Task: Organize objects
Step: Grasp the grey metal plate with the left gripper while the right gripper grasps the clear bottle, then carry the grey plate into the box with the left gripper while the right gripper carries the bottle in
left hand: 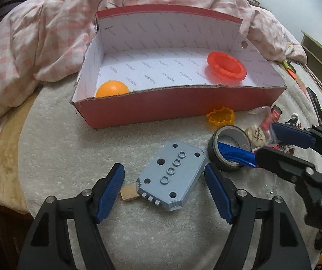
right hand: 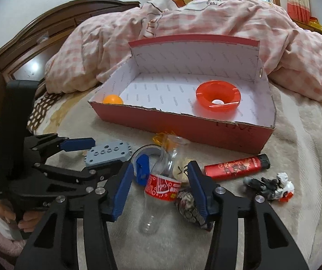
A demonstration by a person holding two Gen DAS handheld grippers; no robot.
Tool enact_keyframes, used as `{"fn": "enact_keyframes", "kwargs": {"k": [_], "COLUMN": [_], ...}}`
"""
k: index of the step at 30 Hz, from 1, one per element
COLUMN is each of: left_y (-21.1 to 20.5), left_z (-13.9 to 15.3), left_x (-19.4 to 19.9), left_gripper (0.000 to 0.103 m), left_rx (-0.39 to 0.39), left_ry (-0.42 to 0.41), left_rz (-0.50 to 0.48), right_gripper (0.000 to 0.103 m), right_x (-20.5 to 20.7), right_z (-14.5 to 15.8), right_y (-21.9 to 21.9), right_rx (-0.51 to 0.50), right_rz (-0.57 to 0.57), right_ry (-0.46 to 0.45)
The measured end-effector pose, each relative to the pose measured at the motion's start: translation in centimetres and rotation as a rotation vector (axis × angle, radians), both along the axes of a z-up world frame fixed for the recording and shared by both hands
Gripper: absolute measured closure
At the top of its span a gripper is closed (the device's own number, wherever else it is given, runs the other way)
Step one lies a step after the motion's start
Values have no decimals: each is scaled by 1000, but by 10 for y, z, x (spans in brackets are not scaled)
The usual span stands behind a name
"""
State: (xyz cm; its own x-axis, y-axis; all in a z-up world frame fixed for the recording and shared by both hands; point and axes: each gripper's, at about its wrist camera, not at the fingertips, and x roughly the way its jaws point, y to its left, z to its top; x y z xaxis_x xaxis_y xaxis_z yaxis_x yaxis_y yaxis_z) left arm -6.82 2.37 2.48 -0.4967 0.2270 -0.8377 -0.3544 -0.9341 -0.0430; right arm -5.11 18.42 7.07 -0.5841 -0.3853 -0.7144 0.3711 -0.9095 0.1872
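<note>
where the cream blanket fills the middle of the left wrist view, red cardboard box across the upper centre, open-topped, white printed lining. inside it: orange ball in the lower left corner, red ashtray toward the right end. just below the box's front wall, right of centre, a small yellow ring-shaped piece on the blanket

left gripper at bottom centre, jaws wide, blue pads either side of a grey perforated block lying flat; pads near its edges, contact not clear. small tan cube touching the block's lower left corner. black tape roll just right of the block

in the right wrist view, right gripper at bottom centre, jaws wide, straddling a clear plastic bottle with a red label, lying on the blanket, neck toward the box; not clamped. one blue finger seen from the left wrist view reaching into the tape roll's hole

right of centre in the right wrist view: red lighter with black cap, lying flat; lower right of it a small black-and-white toy figure. round cream piece with a dark character behind the bottle, partly hidden

pink checked quilt heaped behind the box, upper frame
</note>
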Motion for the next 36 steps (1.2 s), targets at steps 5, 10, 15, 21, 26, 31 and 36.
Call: {"fn": "enact_keyframes", "kwargs": {"k": [5,10,15,21,26,31,36], "left_y": [-1,-2,-5,-3,2,9,14], "left_z": [-3,-3,0,4,4,-1,0], "left_x": [-3,-2,-2,-1,0,-10,-15], "left_gripper": [29,29,36,47,50,49,55], "left_rx": [-7,-1,29,45,30,7,1], "left_ry": [-3,3,7,18,22,6,18], "left_rz": [11,8,11,-5,-23,-27,-21], "right_gripper": [64,71,71,71,71,71,71], "right_x": [-4,-2,2,7,8,8,10], "right_z": [-5,-4,-1,3,3,1,1], "right_y": [-1,1,1,2,2,3,5], "right_rx": [-5,-17,-28,-44,-57,-67,-79], "right_rz": [0,-7,1,9,15,18,19], "right_ry": [-18,-12,6,20,18,10,13]}}
